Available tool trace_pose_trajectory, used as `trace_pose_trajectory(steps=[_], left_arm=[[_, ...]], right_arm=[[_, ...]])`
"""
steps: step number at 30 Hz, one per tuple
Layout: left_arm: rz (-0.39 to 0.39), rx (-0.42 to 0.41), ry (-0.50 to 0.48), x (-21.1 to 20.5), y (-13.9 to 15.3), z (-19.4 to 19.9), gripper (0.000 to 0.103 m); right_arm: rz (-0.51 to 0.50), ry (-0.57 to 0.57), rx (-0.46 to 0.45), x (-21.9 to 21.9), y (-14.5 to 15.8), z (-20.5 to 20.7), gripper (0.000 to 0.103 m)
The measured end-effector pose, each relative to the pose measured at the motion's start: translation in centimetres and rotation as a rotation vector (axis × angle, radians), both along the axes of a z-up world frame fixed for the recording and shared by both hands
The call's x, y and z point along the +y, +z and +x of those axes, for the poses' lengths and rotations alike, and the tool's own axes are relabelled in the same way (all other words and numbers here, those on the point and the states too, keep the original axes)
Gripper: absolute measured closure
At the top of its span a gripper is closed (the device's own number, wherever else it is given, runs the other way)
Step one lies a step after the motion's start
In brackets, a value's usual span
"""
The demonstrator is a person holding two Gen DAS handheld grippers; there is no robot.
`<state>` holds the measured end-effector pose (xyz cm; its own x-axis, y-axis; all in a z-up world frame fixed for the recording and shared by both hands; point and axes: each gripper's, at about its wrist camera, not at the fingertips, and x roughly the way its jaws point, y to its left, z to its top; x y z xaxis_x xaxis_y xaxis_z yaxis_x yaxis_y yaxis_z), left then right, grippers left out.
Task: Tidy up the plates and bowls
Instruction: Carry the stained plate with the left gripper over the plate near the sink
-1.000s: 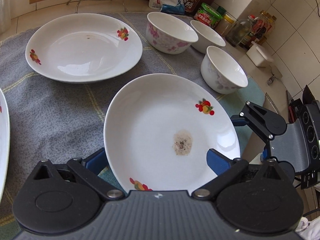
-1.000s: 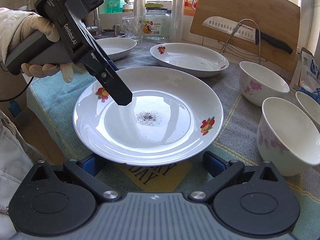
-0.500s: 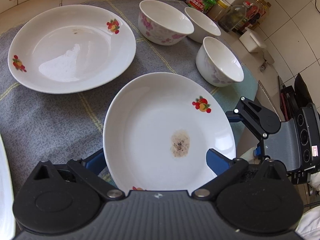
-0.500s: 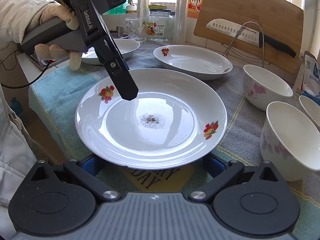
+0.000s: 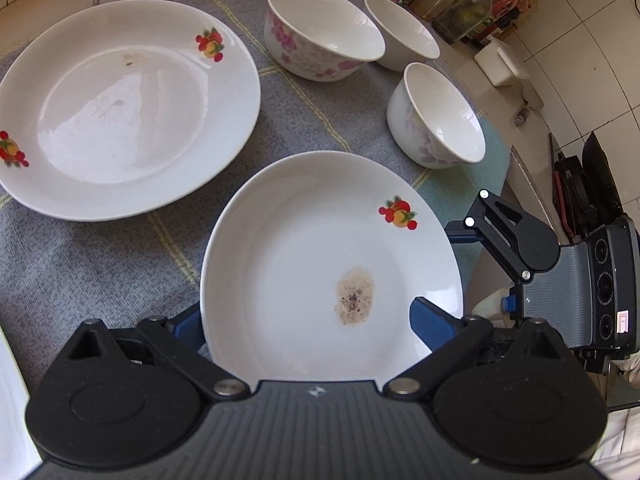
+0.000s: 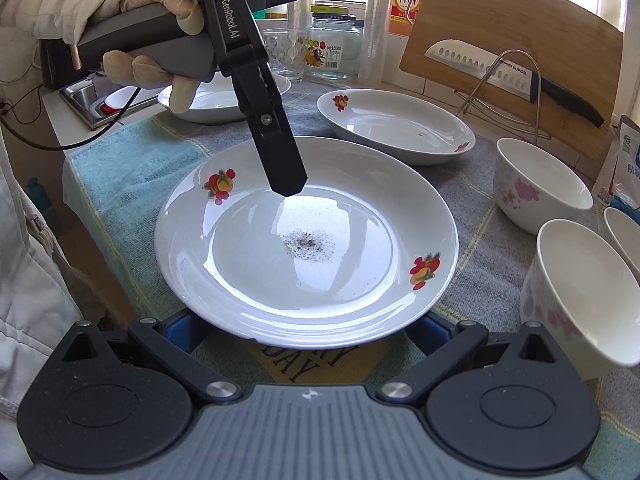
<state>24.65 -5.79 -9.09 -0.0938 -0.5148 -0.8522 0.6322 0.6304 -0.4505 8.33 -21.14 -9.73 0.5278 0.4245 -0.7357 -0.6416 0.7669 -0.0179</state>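
A white plate point(image 5: 320, 260) with fruit decals and a brown stain lies on the grey cloth point(image 5: 100, 272). My left gripper point(image 5: 310, 324) straddles its near rim. One blue pad point(image 5: 430, 318) is over the plate and the other shows behind the rim. The jaws are closing and do not visibly press the plate. In the right wrist view the same plate point(image 6: 306, 240) sits between the wide-open fingers of my right gripper point(image 6: 306, 330), its rim covering both pads. The left gripper point(image 6: 288, 186), held by a gloved hand point(image 6: 160, 68), hangs over the plate's far side.
A second plate point(image 5: 120, 108) lies to the left, and a third plate point(image 6: 224, 100) sits by the sink. Three bowls point(image 5: 324, 32) point(image 5: 400, 32) point(image 5: 436, 116) stand behind. A cutting board with a knife point(image 6: 516, 76), jars and bottles point(image 5: 464, 12) line the back.
In the right wrist view the left gripper has shifted right and tipped steeper over the plate. Its pads have drawn slightly closer together. The plate and the right gripper have stayed put.
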Motion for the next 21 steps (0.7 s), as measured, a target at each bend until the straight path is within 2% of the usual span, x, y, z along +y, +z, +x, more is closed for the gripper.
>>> trace_pose_trajectory(steps=[13, 21], left_arm=[[0.006, 0.012, -0.019, -0.46, -0.13, 0.31, 0.004], [0.0, -0.02, -0.027, -0.27, 0.54, 0.06, 0.004]], right_arm=[[0.001, 0.004, 0.017, -0.04, 0.1, 0.22, 0.0], [0.001, 0.002, 0.022, 0.02, 0.86, 0.5, 0.0]])
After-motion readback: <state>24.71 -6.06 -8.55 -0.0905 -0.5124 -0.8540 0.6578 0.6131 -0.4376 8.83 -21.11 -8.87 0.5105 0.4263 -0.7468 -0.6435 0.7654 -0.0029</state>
